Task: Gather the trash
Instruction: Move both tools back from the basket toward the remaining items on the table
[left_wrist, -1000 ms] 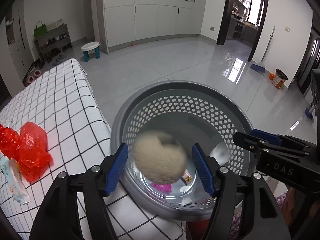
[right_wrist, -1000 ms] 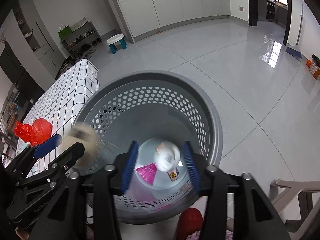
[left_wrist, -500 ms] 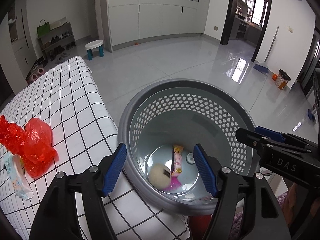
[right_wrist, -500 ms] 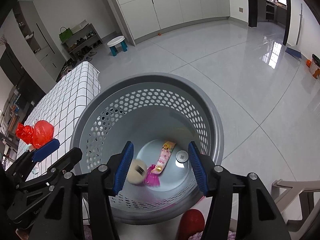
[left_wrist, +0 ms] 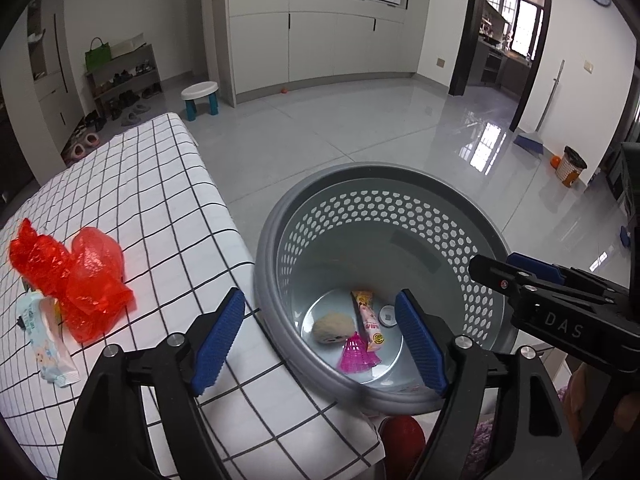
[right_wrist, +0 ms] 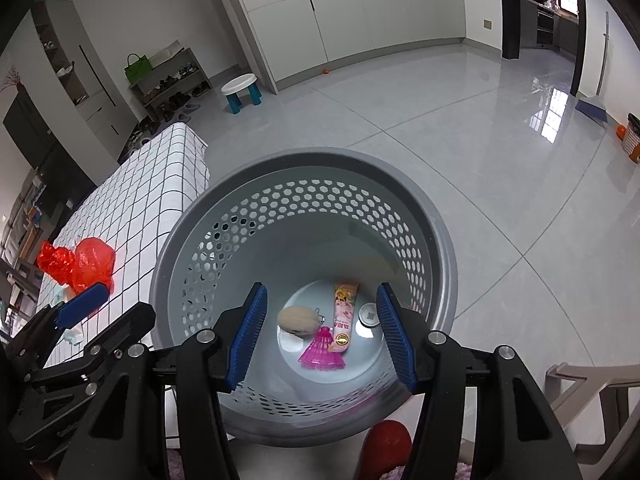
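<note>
— What has changed since a second ago?
— The beige ball (left_wrist: 333,328), blurred between the left gripper (left_wrist: 320,340) pads then, now lies on the floor of the grey basket (left_wrist: 460,236), low centre of frame, beside a pink shuttlecock (left_wrist: 356,354) and a pink wrapper (left_wrist: 370,320).
— And the claws?
— Both released, holding nothing; the right gripper (right_wrist: 320,336) too.
— Any writing?
— "DAS" at right. The red bag (left_wrist: 80,276) lies on the checked table (left_wrist: 160,200), left.

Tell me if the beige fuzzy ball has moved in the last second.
Yes. The beige fuzzy ball dropped from rim height to the gray basket floor, beside the pink shuttlecock.
</note>
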`<state>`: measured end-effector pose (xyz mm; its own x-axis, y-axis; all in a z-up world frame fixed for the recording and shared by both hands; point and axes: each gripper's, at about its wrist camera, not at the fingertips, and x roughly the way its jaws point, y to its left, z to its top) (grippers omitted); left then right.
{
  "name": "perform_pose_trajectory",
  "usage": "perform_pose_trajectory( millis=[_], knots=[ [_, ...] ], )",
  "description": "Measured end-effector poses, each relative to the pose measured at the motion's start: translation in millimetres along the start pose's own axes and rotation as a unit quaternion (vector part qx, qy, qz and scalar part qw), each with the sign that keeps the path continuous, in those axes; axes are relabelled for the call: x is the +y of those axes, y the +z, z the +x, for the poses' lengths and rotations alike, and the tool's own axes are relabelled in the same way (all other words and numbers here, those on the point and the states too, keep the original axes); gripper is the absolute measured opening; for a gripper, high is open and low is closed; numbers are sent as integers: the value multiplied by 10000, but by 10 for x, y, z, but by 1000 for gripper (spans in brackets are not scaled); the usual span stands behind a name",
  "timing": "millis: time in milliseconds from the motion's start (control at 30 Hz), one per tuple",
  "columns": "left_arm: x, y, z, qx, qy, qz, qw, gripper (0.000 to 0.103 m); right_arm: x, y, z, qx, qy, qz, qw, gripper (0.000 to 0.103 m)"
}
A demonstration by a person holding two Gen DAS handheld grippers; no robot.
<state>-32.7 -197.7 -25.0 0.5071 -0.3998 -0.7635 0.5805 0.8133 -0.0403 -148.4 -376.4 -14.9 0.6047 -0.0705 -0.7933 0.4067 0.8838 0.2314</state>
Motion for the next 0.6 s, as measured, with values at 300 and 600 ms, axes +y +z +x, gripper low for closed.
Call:
perform_pose_trajectory(
  millis=[300, 600],
  knots=[
    [145, -89, -225, -94, 156, -235, 9996, 81, 162, -5, -39, -37, 166, -145, 9997, 55],
    [388, -199, -537, -298, 403, -461, 9977, 86, 421, -13, -34, -62, 391, -350, 9986, 58]
  ],
)
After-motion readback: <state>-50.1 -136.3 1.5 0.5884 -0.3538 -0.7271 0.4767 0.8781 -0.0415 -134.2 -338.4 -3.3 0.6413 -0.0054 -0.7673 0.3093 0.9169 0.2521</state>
